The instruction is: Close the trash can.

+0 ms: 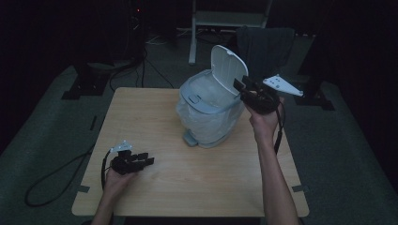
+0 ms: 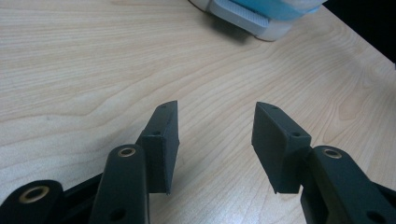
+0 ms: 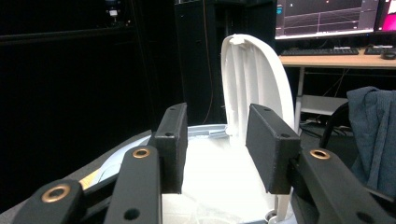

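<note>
With lid (image 1: 228, 65) standing upright just beyond the spread, empty right fingers (image 3: 266, 144), poised at the bin (image 1: 209, 112) rim probably to close it, left fingers (image 2: 161, 140) parted idle over worktop (image 1: 187, 178).

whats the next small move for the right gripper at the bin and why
Probably ease the right gripper forward to the raised lid and push it down. The lid stands upright over the bin, and the open jaws sit just short of its edge, holding nothing. The left gripper rests open on the table.
</note>
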Action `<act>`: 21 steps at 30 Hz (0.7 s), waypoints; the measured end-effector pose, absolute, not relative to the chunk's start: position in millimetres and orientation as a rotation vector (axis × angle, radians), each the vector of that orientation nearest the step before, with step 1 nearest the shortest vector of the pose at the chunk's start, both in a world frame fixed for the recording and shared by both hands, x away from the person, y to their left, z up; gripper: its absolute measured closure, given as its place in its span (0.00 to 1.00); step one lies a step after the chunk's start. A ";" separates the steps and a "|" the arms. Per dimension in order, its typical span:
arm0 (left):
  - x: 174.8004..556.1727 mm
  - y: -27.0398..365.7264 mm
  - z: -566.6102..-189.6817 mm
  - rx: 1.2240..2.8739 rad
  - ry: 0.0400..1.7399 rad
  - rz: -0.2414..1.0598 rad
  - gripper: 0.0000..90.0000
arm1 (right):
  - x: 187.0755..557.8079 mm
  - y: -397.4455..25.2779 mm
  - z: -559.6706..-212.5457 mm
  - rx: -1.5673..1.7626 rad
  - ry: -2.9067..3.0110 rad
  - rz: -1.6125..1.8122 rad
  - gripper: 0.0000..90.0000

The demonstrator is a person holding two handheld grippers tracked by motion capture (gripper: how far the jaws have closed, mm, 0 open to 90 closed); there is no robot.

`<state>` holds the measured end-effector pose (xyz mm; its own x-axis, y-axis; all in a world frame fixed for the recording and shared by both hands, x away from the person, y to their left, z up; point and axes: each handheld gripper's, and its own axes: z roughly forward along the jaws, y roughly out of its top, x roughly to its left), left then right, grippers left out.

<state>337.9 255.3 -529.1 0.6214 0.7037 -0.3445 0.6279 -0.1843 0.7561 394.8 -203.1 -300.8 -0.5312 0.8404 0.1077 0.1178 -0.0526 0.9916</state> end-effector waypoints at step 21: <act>335.9 258.0 -529.1 1.875 1.072 0.109 0.58 | 403.0 -225.1 -305.1 1.189 1.543 1.563 0.99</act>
